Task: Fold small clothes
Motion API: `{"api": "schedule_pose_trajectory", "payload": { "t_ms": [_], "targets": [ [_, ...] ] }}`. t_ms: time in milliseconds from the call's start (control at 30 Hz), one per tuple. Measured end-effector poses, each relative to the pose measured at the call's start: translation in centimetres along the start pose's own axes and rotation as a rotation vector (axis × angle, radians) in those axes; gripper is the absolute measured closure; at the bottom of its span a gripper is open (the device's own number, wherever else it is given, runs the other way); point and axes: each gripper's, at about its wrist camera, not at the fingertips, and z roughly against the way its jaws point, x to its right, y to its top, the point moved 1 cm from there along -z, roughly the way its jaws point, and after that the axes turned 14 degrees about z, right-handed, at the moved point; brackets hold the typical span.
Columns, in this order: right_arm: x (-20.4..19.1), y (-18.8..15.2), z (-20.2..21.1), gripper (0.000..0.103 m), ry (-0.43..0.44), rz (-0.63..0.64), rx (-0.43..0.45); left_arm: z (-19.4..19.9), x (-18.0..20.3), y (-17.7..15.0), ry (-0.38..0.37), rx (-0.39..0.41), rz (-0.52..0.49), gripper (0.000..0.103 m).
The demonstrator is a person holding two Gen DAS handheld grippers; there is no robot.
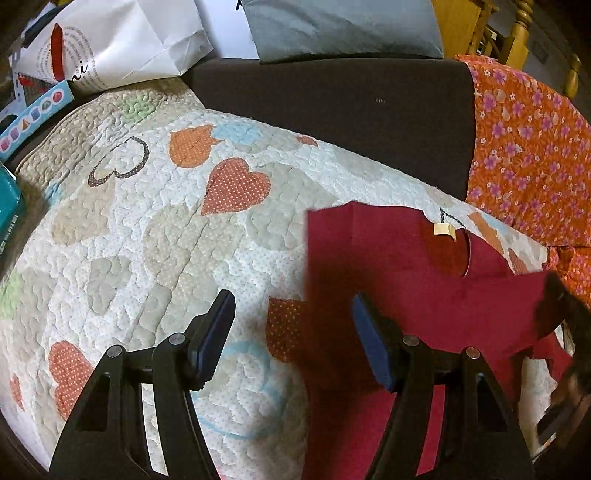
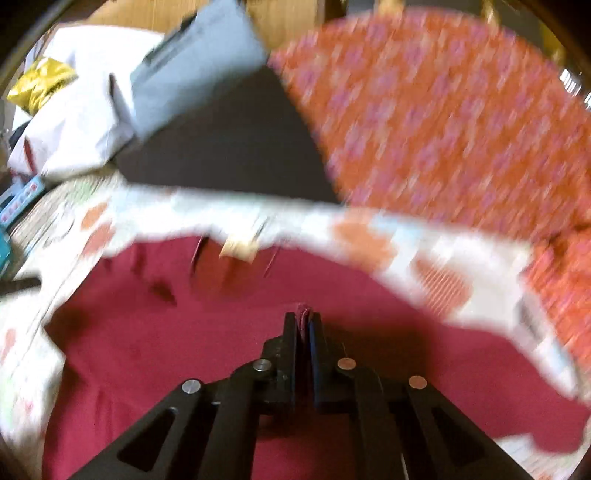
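A small dark red shirt (image 1: 399, 266) lies on a quilted mat with heart patches (image 1: 155, 229), its neck opening and tan label toward the far side. My left gripper (image 1: 291, 306) is open and empty above the shirt's left edge. My right gripper (image 2: 304, 317) is shut on a pinch of the red shirt (image 2: 177, 332) and holds that fold up; the right wrist view is blurred by motion. The right gripper also shows as a dark blur at the right edge of the left wrist view (image 1: 565, 332).
A dark brown cushion (image 1: 332, 107) lies behind the mat, with an orange floral cloth (image 1: 528, 147) to its right. A grey pillow (image 1: 340, 29), a white paper bag (image 1: 118, 44) and boxes (image 1: 33, 118) stand at the back and left.
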Motion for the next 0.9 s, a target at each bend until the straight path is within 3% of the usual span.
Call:
{"api": "schedule_pose_trajectory", "payload": {
  "t_ms": [67, 133, 200, 267, 300, 400, 467, 567, 700, 833, 900],
  "targets": [
    [1.6, 0.4, -0.1, 0.098, -0.062, -0.011, 0.013, -0.5, 0.3, -0.2, 0.001, -0.017, -0.007, 0.037],
    [2.4, -0.4, -2.2, 0.098, -0.097, -0.015, -0.045, -1.5, 1.1, -0.7, 0.006, -0.045, -0.029, 0.037],
    [2.6, -2.1, -5.2, 0.098, -0.1, -0.014, -0.136, -2.3, 2.0, -1.3, 0.013, -0.062, -0.063, 0.037],
    [2.9, -4.2, -8.5, 0.097, -0.04, -0.017, -0.317, -2.7, 2.7, -1.7, 0.018, -0.065, -0.091, 0.037],
    [3.5, -4.8, -8.7, 0.097, -0.011, -0.06, -0.332, -2.8, 3.1, -2.0, 0.027, -0.064, -0.115, 0.037],
    [4.6, -4.0, -5.9, 0.086, -0.032, -0.148, -0.237, -3.8, 3.5, -2.5, 0.078, -0.072, -0.147, 0.037],
    [3.8, -2.3, -4.7, 0.086, 0.046, -0.147, -0.17, -4.7, 3.0, -2.6, 0.124, -0.092, -0.137, 0.037],
    [-1.1, 1.0, -4.6, 0.086, 0.338, -0.064, -0.102, -6.1, 1.5, -2.7, 0.168, -0.139, -0.107, 0.037],
    [-8.0, 4.0, -6.2, 0.086, 0.564, 0.055, -0.077, -7.0, -0.4, -2.7, 0.157, -0.186, -0.047, 0.034],
    [-14.9, 5.6, -8.8, 0.084, 0.582, 0.3, -0.082, -7.0, -0.8, -2.8, 0.153, -0.183, -0.061, 0.03],
    [-16.6, 5.6, -11.0, 0.07, 0.564, 0.382, -0.122, -7.1, -0.8, -3.0, 0.153, -0.186, -0.066, 0.03]
  ]
}}
